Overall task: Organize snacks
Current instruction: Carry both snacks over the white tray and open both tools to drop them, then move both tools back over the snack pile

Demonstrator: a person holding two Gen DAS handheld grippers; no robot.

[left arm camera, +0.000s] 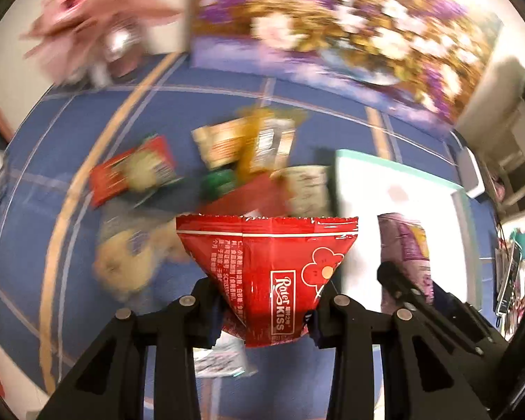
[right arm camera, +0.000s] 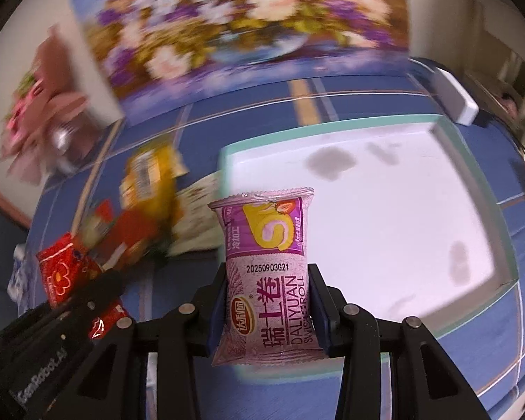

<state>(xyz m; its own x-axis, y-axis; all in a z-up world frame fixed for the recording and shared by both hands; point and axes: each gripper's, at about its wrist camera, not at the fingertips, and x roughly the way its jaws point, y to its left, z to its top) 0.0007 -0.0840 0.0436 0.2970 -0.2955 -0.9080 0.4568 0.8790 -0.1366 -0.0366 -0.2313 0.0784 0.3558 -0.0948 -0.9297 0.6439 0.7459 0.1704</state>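
My left gripper (left arm camera: 267, 309) is shut on a red Rater Kiss snack packet (left arm camera: 269, 266) and holds it above the blue tablecloth, left of the white tray (left arm camera: 367, 189). The packet also shows in the right wrist view (right arm camera: 64, 273). My right gripper (right arm camera: 267, 302) is shut on a pink Daliyuan Swiss roll packet (right arm camera: 266, 273) and holds it over the near left edge of the white tray (right arm camera: 385, 217). That packet and the right gripper (left arm camera: 402, 280) show at right in the left wrist view.
A blurred heap of snack packets (left arm camera: 248, 161) lies on the tablecloth left of the tray, with a red-green packet (left arm camera: 133, 171) and a pale one (left arm camera: 133, 259) nearer. A floral painting (right arm camera: 241, 24) leans at the back. Pink flowers (left arm camera: 94, 10) stand back left.
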